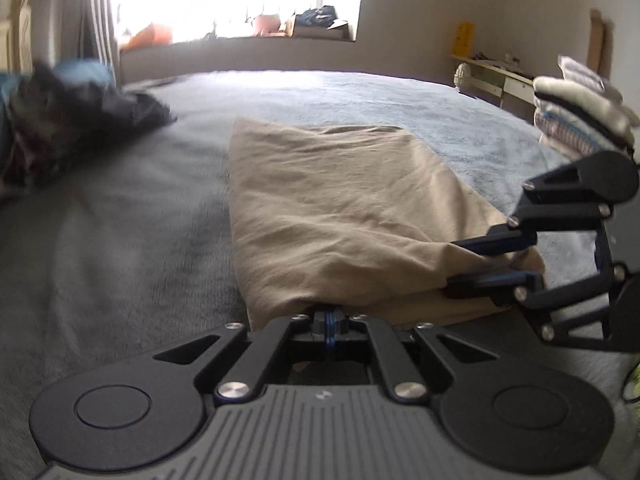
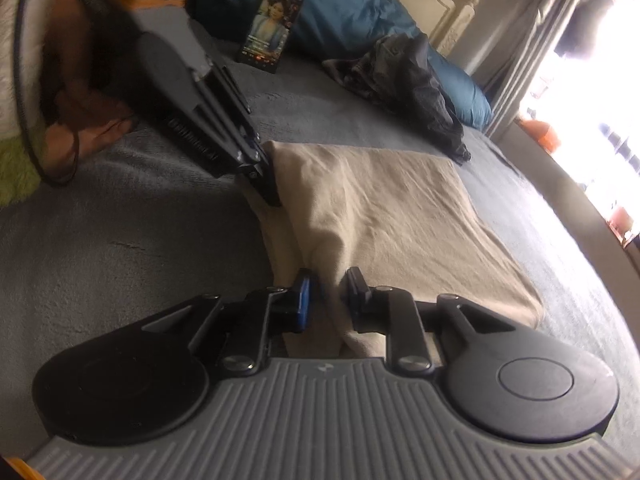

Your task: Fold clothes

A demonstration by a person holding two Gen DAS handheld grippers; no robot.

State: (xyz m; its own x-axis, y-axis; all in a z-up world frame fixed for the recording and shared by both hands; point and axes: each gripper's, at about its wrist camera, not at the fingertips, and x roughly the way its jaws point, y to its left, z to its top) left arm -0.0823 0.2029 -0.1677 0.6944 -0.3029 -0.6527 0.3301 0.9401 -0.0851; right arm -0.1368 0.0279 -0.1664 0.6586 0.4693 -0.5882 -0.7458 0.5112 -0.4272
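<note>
Left wrist view: my left gripper (image 1: 329, 322) is pinched tight on the beige cloth's (image 1: 340, 200) near edge, the right gripper (image 2: 330, 300) loosely straddles it on the bed (image 1: 120, 220). Partly folded; dark pile (image 2: 412, 92) untouched.

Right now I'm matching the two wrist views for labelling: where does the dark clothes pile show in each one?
Left wrist: the dark pile lies upper left on the grey blanket, left of the beige cloth.
Right wrist: the dark pile lies upper right of centre, beyond the beige cloth, against a blue pillow.
Shared landmark: the beige cloth, in the middle of both views.
</note>
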